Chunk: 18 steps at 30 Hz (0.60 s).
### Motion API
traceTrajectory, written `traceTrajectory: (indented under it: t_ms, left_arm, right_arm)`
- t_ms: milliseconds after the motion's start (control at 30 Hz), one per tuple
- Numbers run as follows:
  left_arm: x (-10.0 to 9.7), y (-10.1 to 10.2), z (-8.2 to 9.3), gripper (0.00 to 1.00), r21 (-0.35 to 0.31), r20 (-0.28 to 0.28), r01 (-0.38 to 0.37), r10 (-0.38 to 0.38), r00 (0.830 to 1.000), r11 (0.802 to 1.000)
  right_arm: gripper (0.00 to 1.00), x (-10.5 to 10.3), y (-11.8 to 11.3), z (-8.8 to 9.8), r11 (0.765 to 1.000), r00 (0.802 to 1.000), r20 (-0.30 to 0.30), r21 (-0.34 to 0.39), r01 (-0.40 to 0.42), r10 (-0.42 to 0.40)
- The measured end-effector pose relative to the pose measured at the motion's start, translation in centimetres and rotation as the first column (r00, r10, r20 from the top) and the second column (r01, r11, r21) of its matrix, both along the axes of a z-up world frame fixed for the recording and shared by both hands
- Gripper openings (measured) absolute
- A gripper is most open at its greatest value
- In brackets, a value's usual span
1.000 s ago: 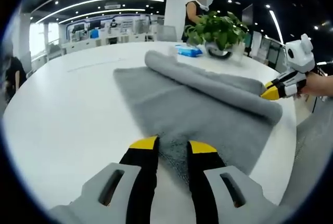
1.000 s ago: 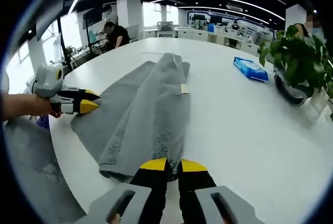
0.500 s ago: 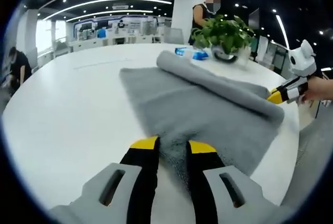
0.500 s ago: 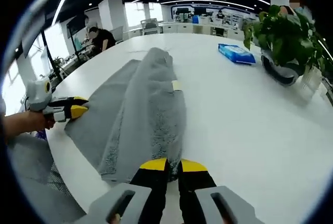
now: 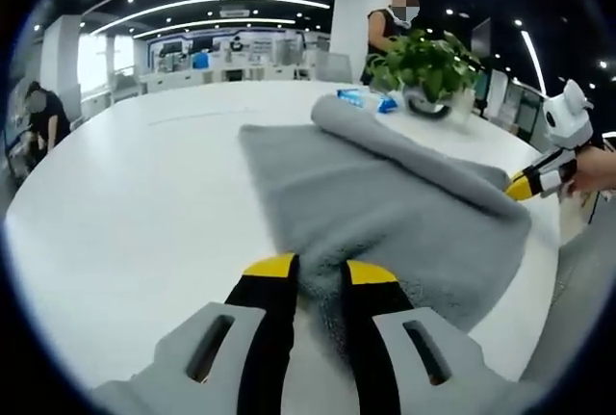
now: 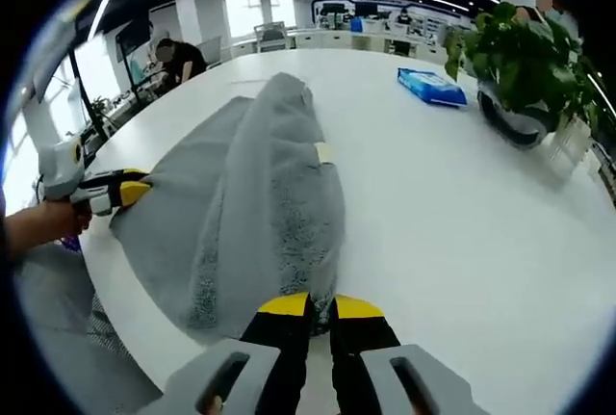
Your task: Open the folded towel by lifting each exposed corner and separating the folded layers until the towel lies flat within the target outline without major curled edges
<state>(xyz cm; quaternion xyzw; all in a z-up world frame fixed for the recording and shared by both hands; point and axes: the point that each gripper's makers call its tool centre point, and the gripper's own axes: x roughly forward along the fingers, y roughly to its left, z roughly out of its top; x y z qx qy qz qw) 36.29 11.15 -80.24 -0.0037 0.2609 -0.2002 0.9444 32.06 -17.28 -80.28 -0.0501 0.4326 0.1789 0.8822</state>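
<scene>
A grey towel (image 5: 385, 203) lies on a white round table (image 5: 144, 184), with its upper layer folded over into a long ridge. My left gripper (image 5: 320, 269) is shut on the near corner of the lower layer. At the right of the left gripper view, my right gripper (image 5: 523, 187) pinches the end of the ridge. In the right gripper view, my right gripper (image 6: 320, 305) is shut on the towel (image 6: 260, 194), which humps up ahead of it. A small pale label (image 6: 324, 152) shows on the fold. My left gripper (image 6: 135, 187) holds the left corner there.
A potted plant (image 6: 520, 59) and a blue packet (image 6: 431, 86) stand on the far side of the table (image 6: 462, 213). They also appear beyond the towel as the plant (image 5: 423, 59) and packet (image 5: 366, 99). People stand in the background. A grey chair back sits near the table edge.
Both grippers keep their hold. The folded ridge has lifted and bulged, and the two held corners have drawn further apart, spreading the towel wider.
</scene>
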Motion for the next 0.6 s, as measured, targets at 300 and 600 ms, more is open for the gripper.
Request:
traceTrajectory:
  t_ms: [300, 600]
  left_arm:
    - [-0.4, 1.3, -0.1, 0.21, -0.002, -0.019, -0.073, 0.073, 0.997, 0.997]
    - [-0.8, 1.6, -0.1, 0.21, 0.027, -0.041, -0.082, 0.083, 0.996, 0.996]
  right_arm:
    - [0.04, -0.4, 0.0, -0.4, 1.0, 1.0, -0.028, 0.01, 0.01, -0.01]
    - [0.04, -1.4, -0.3, -0.6, 0.997, 0.996, -0.074, 0.052, 0.056, -0.052]
